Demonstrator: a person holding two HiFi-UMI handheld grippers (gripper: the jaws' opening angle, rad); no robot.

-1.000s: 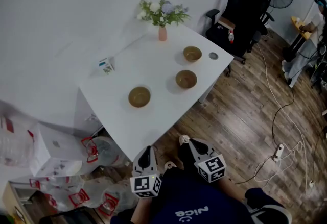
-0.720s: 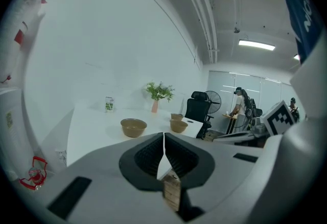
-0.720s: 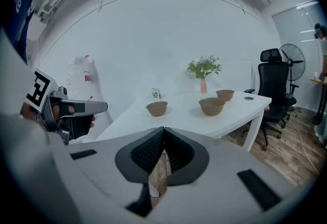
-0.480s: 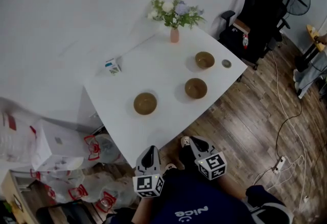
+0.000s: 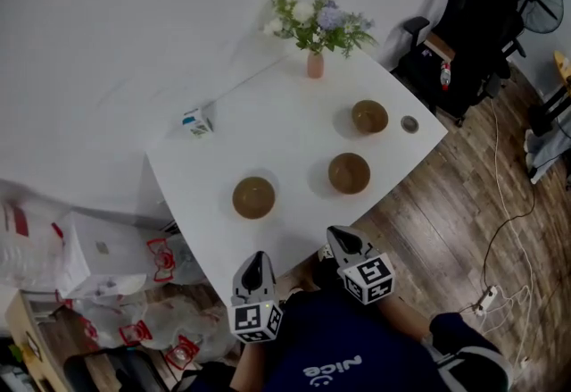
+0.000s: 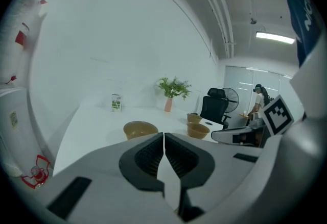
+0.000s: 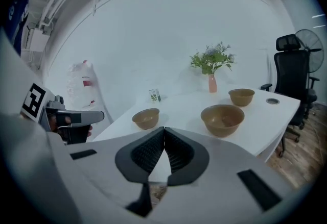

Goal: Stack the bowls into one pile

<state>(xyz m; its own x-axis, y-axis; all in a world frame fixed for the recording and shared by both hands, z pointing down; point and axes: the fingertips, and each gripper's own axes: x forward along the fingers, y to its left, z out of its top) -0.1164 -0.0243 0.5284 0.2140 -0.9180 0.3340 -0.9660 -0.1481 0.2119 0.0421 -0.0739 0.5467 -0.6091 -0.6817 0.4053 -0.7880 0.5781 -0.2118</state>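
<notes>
i hold the left gripper [image 5: 257, 261] and right gripper [image 5: 340, 238] just off the table's [image 5: 268, 136] near edge, both with jaws closed tight on nothing. three bowls sit apart, unstacked: left bowl [image 5: 254, 197] ahead of the left gripper, middle bowl [image 5: 349, 173] ahead of the right, far bowl [image 5: 369, 116] behind it, right of the vase [image 5: 315, 65].
</notes>
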